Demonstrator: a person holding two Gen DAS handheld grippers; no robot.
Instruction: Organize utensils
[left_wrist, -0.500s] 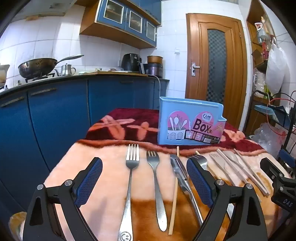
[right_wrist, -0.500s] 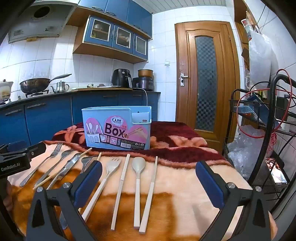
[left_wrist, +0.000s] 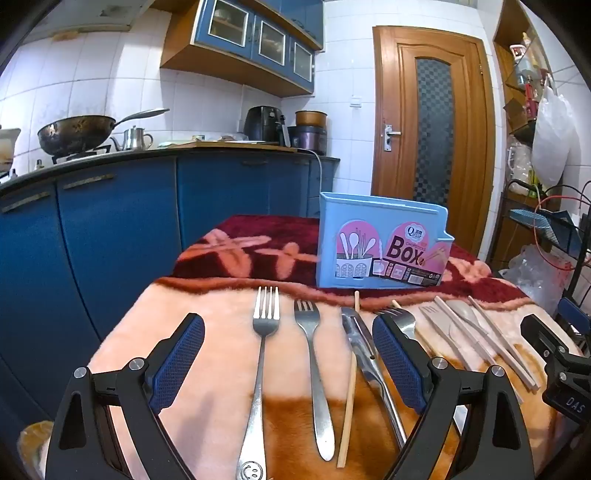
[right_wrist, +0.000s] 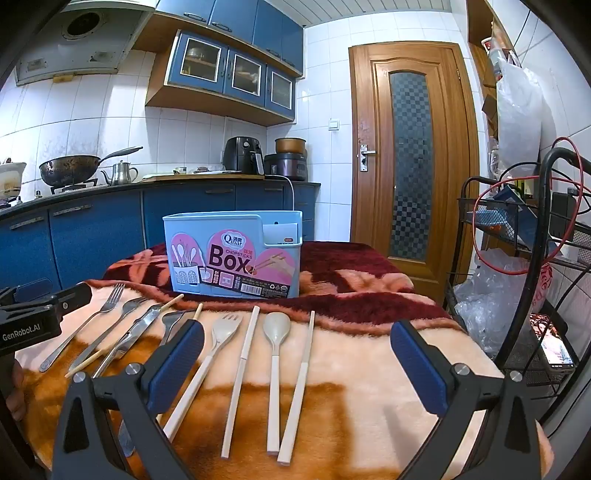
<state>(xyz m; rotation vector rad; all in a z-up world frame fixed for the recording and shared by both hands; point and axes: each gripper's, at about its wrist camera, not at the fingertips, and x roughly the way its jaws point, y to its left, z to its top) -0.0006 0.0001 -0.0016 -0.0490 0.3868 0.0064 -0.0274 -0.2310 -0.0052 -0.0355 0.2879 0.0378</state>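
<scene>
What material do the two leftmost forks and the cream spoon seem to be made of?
Leftmost forks: probably stainless steel, grey, shiny, reflecting light. Cream spoon: likely matte plastic or a fibre composite, dull, without reflections; it cannot be told exactly.

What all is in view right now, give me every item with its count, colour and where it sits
utensil box: one, light blue with pink labels, upright at the blanket's far side
metal forks: three showing, silver, left end of the row
tongs: one, silver, right of the forks; I can't be sure of the type
wooden chopsticks: two, tan, among the metal pieces
plastic fork: one, cream, right half
plastic spoon: one, cream, right half
plastic chopsticks: two, cream, either side of the spoon
blanket: one, peach, brown and maroon, under everything
wok: one, dark, on the stove
kettle: one, steel, beside the wok
left gripper: jaws open, empty
right gripper: jaws open, empty
</scene>
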